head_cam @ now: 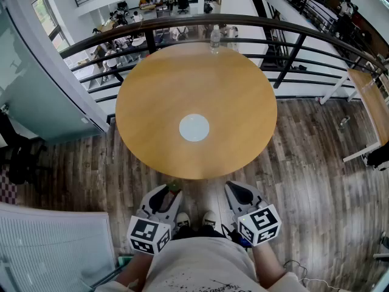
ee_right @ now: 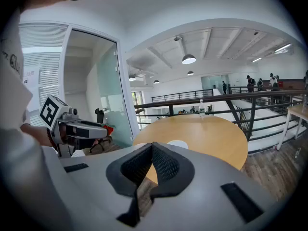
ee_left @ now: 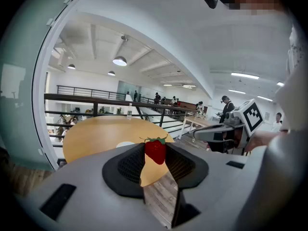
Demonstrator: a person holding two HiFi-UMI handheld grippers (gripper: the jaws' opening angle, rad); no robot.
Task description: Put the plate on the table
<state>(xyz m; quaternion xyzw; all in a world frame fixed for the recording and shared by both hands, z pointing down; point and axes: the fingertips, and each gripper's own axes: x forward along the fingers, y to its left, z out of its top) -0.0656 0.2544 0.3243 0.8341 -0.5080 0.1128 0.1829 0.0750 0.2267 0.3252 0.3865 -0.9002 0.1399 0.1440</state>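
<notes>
A round white plate (head_cam: 194,128) lies flat at the middle of the round wooden table (head_cam: 152,102). It also shows small in the left gripper view (ee_left: 126,144) and the right gripper view (ee_right: 178,144). My left gripper (head_cam: 170,193) hovers just off the table's near edge, shut on a red strawberry (ee_left: 155,150) with a green top. My right gripper (head_cam: 238,193) is level with it to the right, its jaws shut with nothing between them (ee_right: 152,146). Both grippers are well short of the plate.
A clear water bottle (head_cam: 214,39) stands at the table's far edge, in front of a dark railing (head_cam: 292,53). A glass partition (head_cam: 36,84) is at the left and another wooden table (head_cam: 372,99) at the right. The floor is wood planks.
</notes>
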